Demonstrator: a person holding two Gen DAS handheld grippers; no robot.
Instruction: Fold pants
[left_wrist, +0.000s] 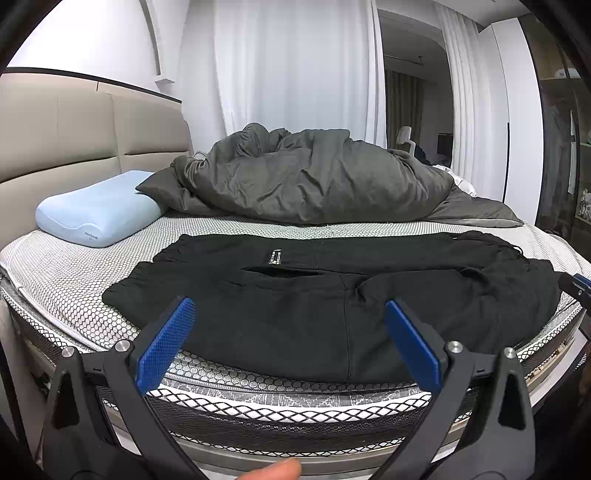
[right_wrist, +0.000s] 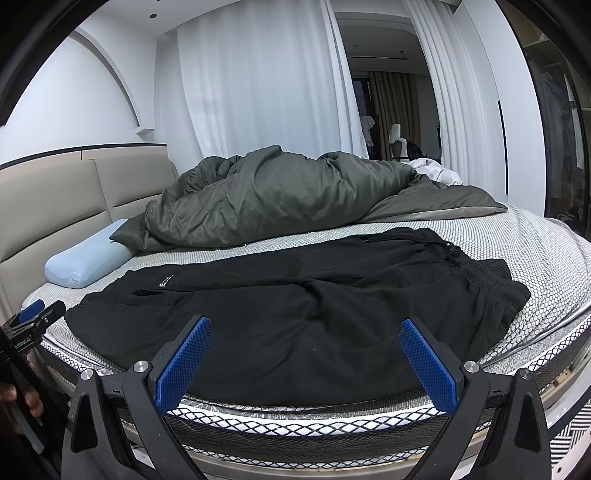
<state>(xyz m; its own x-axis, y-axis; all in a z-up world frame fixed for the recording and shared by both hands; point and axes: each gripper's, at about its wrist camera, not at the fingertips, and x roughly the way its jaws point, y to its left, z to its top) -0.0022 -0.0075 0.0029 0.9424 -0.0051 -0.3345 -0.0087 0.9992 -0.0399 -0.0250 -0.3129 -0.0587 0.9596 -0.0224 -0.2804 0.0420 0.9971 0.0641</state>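
Left gripper (left_wrist: 290, 341) and right gripper (right_wrist: 306, 360): fingers spread wide, gripping nothing, hovering at lower frame over black pants (left_wrist: 332, 302) lying mid-frame on the mattress (left_wrist: 62, 273). Fabric folds indistinct.

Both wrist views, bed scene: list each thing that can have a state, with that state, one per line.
Black pants: spread flat on the mattress, legs side by side, not yet folded short.
Left gripper: open, empty, hovering at the pants' near edge.
Right gripper: open, empty, hovering at the pants' near edge.
Grey duvet: crumpled in a heap behind the pants.
Blue pillow: lying flat by the headboard.
White curtains: drawn.
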